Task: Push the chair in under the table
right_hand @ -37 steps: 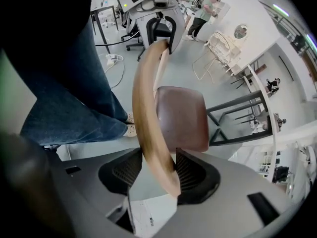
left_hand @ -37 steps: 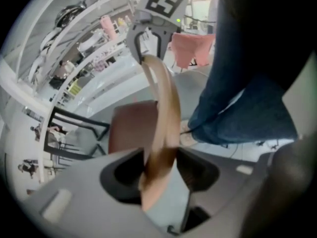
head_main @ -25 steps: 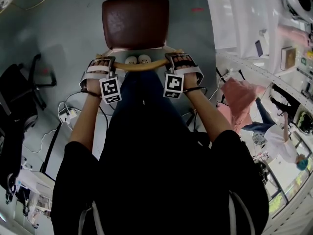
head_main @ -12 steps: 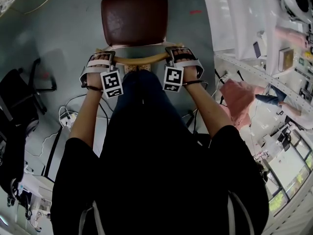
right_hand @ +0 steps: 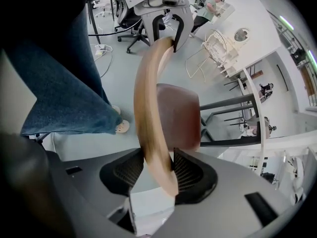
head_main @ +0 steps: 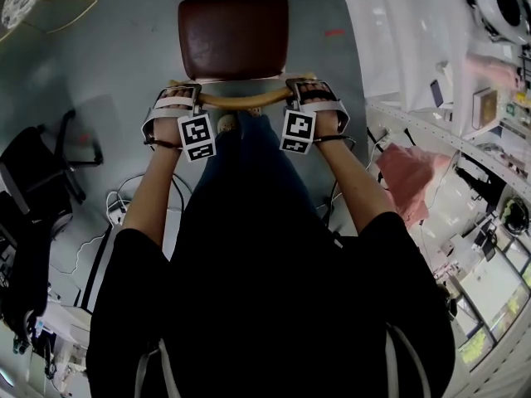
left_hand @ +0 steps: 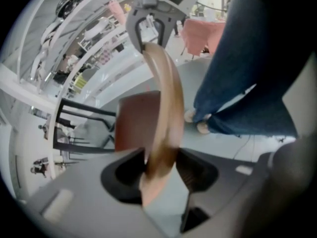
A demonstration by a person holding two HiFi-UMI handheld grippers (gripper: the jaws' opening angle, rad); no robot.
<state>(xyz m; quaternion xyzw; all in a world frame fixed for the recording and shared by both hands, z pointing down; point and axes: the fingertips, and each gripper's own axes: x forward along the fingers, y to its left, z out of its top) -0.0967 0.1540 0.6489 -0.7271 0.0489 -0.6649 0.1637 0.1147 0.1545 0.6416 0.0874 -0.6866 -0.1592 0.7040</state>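
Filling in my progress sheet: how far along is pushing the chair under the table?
Done: the left gripper and right gripper are both clamped on the wooden backrest of the chair. In hand: holding it by that rail. Left: its brown seat stands over grey floor, under no table, so the push-in remains.

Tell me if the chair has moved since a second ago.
Yes. The chair slid up-frame, away from the person: the red floor mark now sits lower beside its seat.
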